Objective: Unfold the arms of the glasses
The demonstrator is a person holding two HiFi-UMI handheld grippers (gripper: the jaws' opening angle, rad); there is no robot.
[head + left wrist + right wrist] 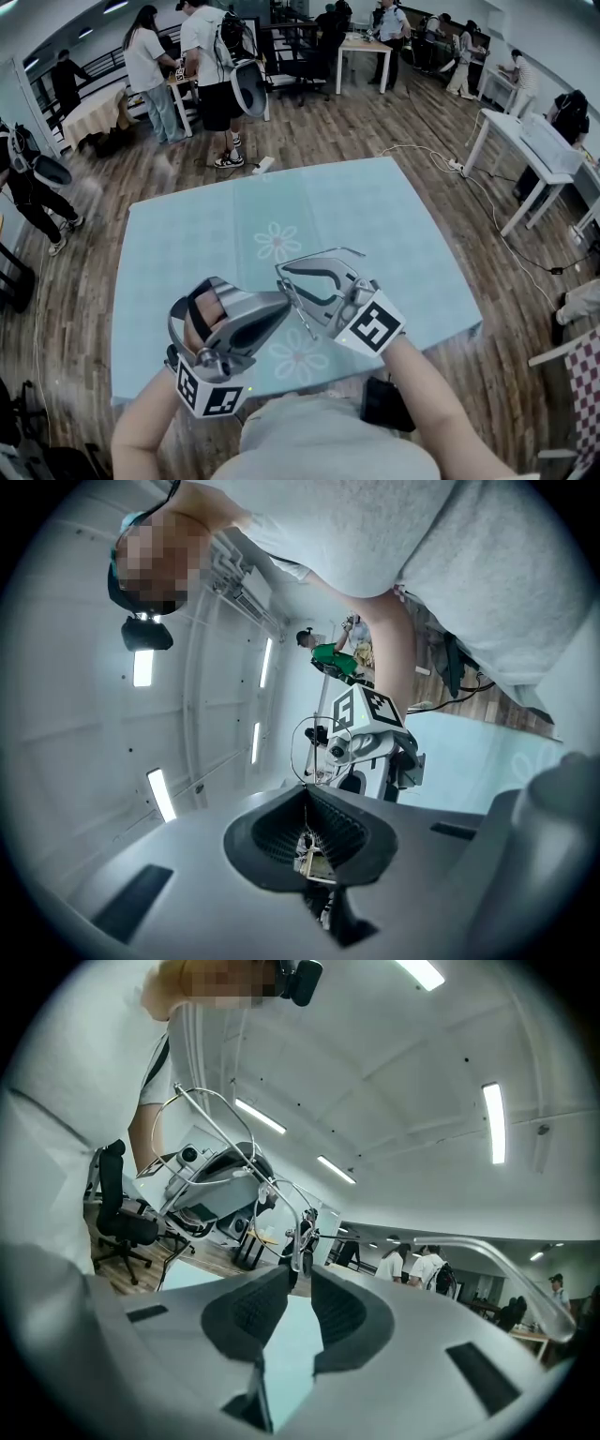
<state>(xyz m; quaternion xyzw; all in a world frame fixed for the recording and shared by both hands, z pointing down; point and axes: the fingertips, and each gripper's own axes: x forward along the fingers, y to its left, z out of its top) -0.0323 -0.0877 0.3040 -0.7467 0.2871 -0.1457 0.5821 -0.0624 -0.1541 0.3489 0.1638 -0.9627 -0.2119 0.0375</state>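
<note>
Where the left tongs [307, 789] pinch the glasses [311, 745], the clamped stretch of wire is buried between the pads [342, 827]. At the right tongs [300, 1274], how the wire sits at the tips is too fine to read. The end of one arm [506, 1262] fades into the dark rim. The counter [394, 234] has its near edge hidden behind the tongs and the shirt [319, 441].

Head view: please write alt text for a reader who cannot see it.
A person holds wire-framed glasses between two grey grippers above a light blue flower-patterned table. The left gripper is shut on them; the jaws of the right gripper stand slightly apart.
</note>
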